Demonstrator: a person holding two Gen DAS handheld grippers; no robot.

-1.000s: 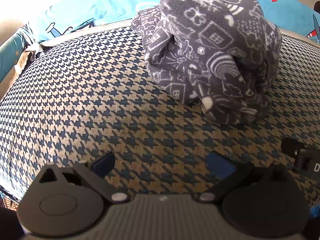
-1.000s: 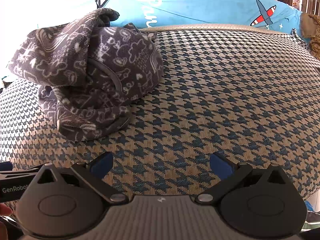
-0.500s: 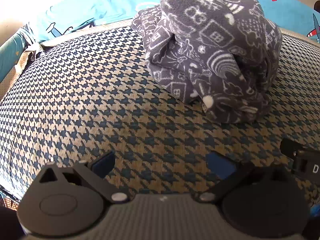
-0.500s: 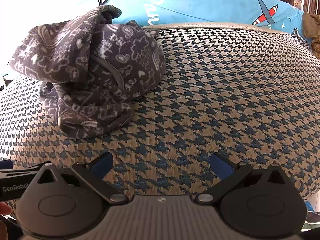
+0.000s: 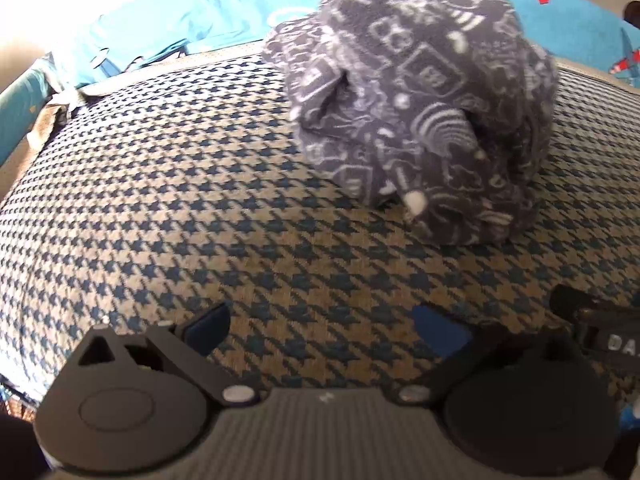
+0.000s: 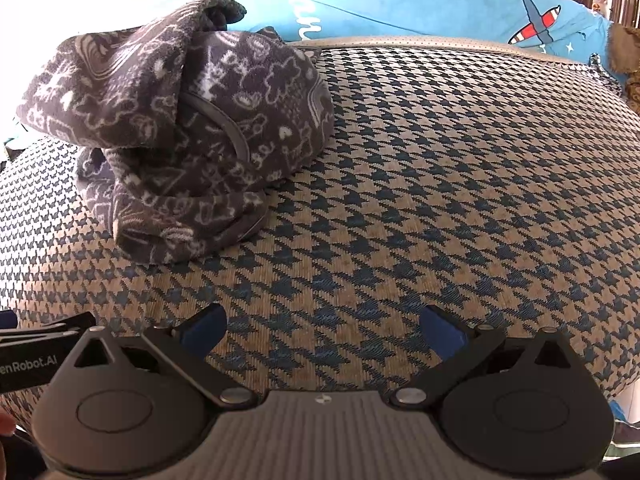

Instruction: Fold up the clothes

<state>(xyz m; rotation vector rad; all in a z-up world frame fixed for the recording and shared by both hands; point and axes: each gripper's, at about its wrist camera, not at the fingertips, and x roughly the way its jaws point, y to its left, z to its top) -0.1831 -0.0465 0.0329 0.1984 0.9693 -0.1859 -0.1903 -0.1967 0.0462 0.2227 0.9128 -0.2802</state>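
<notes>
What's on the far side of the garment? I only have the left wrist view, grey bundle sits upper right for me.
Observer: In the right wrist view the grey fleece garment shows a curved bound edge, like an armhole or hem seam, which your side hides.
Operator: Is the right gripper holding any of it?
Observer: No. The right gripper is open with bare houndstooth cushion between its fingers; the garment lies ahead to its left, untouched.
Operator: Anything past the cushion on that side?
Observer: A brown furry item sits at the far right edge, beside the blue plane-print fabric. Too cropped to identify.
</notes>
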